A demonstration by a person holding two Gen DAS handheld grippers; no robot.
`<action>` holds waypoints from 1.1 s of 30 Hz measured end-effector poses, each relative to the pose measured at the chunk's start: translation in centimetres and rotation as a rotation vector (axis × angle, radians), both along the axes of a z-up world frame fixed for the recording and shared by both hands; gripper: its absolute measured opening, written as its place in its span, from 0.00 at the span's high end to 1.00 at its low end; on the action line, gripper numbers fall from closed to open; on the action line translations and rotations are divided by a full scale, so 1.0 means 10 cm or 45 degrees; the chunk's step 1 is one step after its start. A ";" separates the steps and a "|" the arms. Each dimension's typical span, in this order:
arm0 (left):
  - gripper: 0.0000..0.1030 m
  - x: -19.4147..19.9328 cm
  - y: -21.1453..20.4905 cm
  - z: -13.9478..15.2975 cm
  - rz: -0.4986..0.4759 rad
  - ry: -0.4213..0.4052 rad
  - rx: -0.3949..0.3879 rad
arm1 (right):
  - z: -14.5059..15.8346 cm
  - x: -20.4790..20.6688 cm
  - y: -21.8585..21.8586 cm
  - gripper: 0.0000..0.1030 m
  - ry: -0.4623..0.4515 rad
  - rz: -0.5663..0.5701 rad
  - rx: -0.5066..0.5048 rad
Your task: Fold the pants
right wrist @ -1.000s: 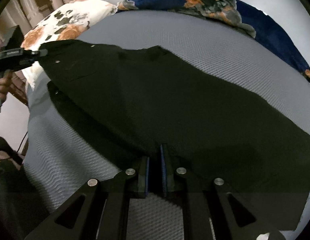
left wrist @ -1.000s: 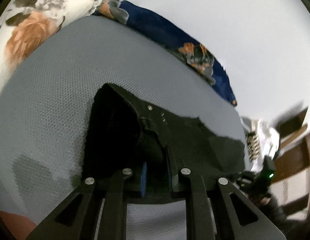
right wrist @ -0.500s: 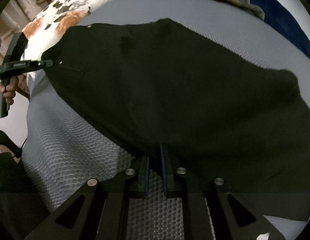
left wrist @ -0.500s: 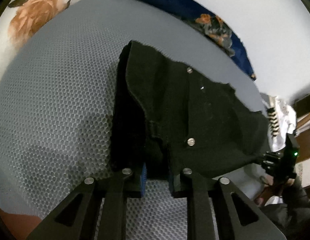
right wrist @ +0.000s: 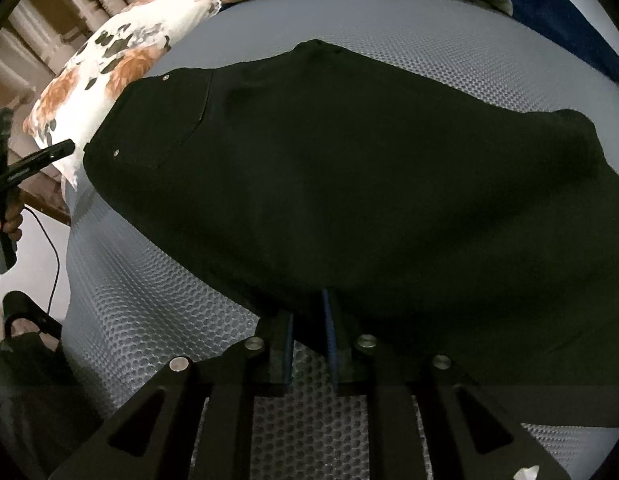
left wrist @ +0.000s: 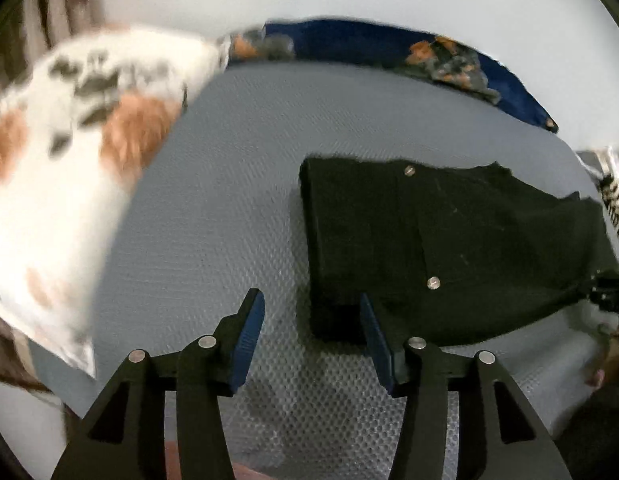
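1. Black pants point(left wrist: 441, 248) lie on the grey honeycomb-textured mattress point(left wrist: 229, 216); in the left wrist view they occupy the centre-right of the frame, with a thick layered edge facing left and two metal rivets showing on the top layer

2. In the right wrist view the same pants point(right wrist: 369, 184) fill most of the frame, spread from a pocket with rivets at the centre left to a rounded corner at the upper right; the fabric looks draped and slightly raised near the lower centre

3. Right tongs point(right wrist: 309, 340): clenched on the lower edge of the pants at the bottom centre of the right wrist view, blue pads close together with black cloth between them

4. Left tongs point(left wrist: 309, 332): released, blue pads well apart at the bottom centre of the left wrist view; the right-hand finger overlaps the lower left corner of the pants in the frame, and whether it touches the cloth cannot be told

5. The left tongs also appear at the far left of the right wrist view, tip just beside the pocket corner of the pants, held by a hand point(right wrist: 7, 220)

6. A white pillow point(left wrist: 69, 152) with orange and dark flowers, blurred, sits at the upper left of the left wrist view, on the mattress edge

7. A dark blue floral cloth point(left wrist: 449, 60) runs along the far side of the mattress, at the top of the frame
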State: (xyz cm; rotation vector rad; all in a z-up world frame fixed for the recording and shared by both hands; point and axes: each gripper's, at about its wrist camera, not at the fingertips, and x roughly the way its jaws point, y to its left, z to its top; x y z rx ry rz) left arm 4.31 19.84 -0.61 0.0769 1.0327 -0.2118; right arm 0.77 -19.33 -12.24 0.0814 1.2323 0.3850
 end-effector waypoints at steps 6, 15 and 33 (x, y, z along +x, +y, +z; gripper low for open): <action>0.50 -0.23 -0.84 0.22 -0.325 -0.139 -0.057 | 0.03 0.03 -0.02 0.85 0.013 -0.036 0.036; 0.50 -0.39 -2.21 -0.12 -0.833 -0.082 -0.083 | 0.12 0.07 -0.05 0.85 0.002 -0.084 0.099; 0.92 -0.44 -3.14 -0.65 -1.036 -0.003 0.014 | 0.28 0.01 -0.32 0.63 -0.058 -0.123 0.153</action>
